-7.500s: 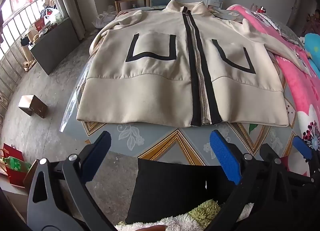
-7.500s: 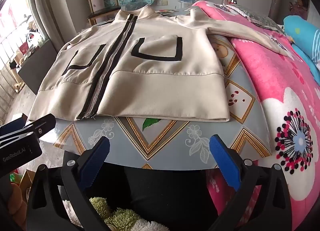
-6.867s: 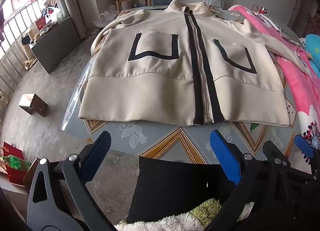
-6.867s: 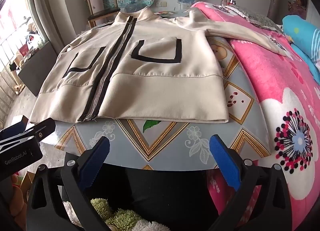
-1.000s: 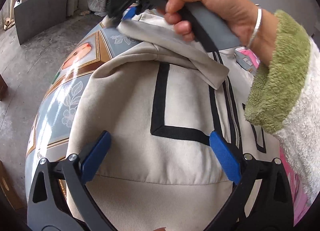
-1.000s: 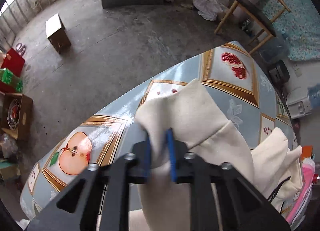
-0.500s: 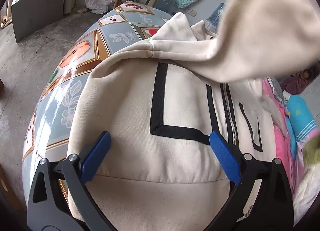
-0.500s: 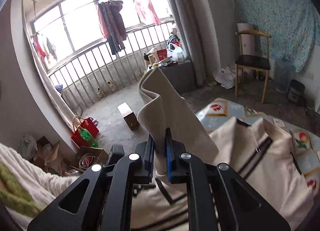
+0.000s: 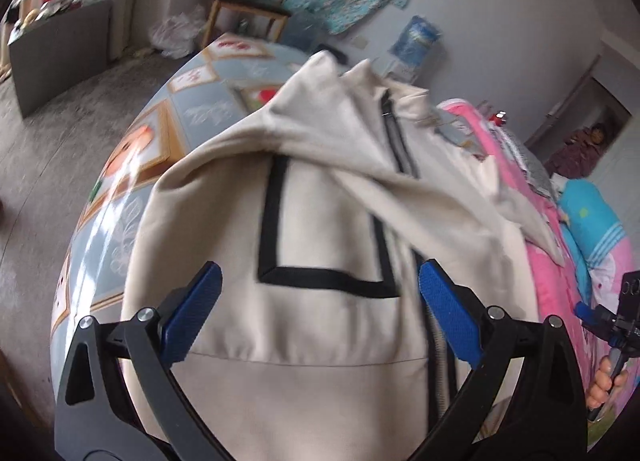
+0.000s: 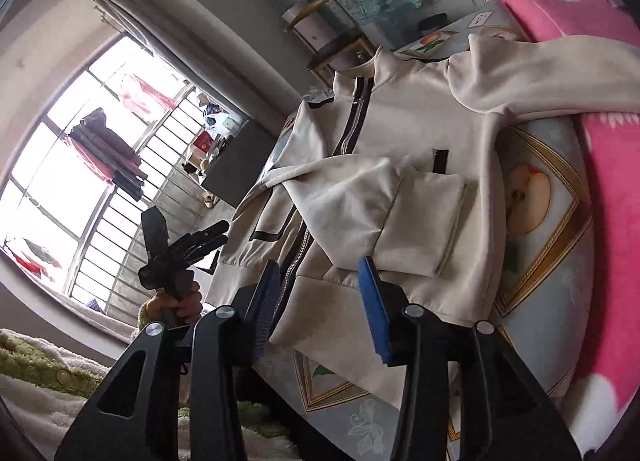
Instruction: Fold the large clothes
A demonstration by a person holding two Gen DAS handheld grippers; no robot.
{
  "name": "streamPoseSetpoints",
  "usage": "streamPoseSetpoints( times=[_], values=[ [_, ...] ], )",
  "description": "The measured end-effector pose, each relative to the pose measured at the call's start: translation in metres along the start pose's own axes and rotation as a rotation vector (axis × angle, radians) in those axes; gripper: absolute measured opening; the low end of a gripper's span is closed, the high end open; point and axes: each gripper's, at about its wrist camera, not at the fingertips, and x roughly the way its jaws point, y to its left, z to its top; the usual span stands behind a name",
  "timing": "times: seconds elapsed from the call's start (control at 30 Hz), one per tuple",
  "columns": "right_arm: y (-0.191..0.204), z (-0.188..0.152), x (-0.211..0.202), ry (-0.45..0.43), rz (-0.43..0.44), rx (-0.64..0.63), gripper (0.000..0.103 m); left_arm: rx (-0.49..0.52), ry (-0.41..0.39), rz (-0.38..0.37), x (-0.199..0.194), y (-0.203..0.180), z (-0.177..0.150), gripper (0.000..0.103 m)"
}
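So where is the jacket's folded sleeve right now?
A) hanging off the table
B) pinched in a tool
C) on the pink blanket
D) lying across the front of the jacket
D: the sleeve lies across the jacket front, and both tools are open with nothing in them.

1 beige jacket [image 9: 320, 325], centre of frame, w/ 2 sleeves: 1 folded across its front [image 10: 384, 217], 1 trailing to upper right [image 10: 540, 77]. 2 black-trimmed pockets [image 9: 320, 229]. 1 zip [image 10: 352, 121]. 2 grippers: left [image 9: 320, 325], right [image 10: 320, 313], bottom of each frame. 1 chair [image 9: 248, 1] and 1 water bottle [image 9: 416, 39], both top. 1 pink blanket [image 10: 616, 221], right edge.
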Motion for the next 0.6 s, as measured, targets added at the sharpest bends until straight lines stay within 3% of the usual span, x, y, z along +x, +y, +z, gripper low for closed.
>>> streamPoseSetpoints(
  times=[0.03, 0.07, 0.1, 0.17, 0.27, 0.4, 0.53, 0.6],
  values=[
    [0.001, -0.001, 0.001, -0.008, -0.01, -0.001, 0.046, 0.022, -0.002, -0.012, -0.001, -0.008, 0.002, 0.096],
    [0.005, 0.0, 0.003, -0.015, -0.026, -0.003, 0.054, 0.049, -0.004, -0.024, -0.002, -0.017, 0.005, 0.096],
    [0.004, 0.005, 0.007, -0.03, -0.065, -0.005, 0.066, 0.075, -0.005, -0.036, -0.002, -0.026, 0.007, 0.096],
    [-0.001, 0.027, 0.021, -0.03, -0.157, 0.004, 0.074, 0.12, 0.001, -0.045, 0.003, -0.043, 0.01, 0.096],
    [-0.027, 0.064, 0.06, 0.016, -0.257, 0.072, 0.074, 0.126, 0.03, -0.042, 0.015, -0.057, 0.01, 0.095],
    [-0.055, 0.089, 0.112, 0.143, -0.386, 0.06, 0.074, 0.087, 0.069, -0.038, 0.03, -0.059, 0.001, 0.077],
    [-0.062, 0.09, 0.134, 0.219, -0.477, 0.006, 0.065, 0.061, 0.084, -0.072, 0.035, -0.056, -0.003, 0.068],
    [-0.061, 0.09, 0.131, 0.216, -0.476, 0.009, 0.04, 0.08, 0.064, -0.094, 0.036, -0.061, 0.008, 0.066]
  ],
)
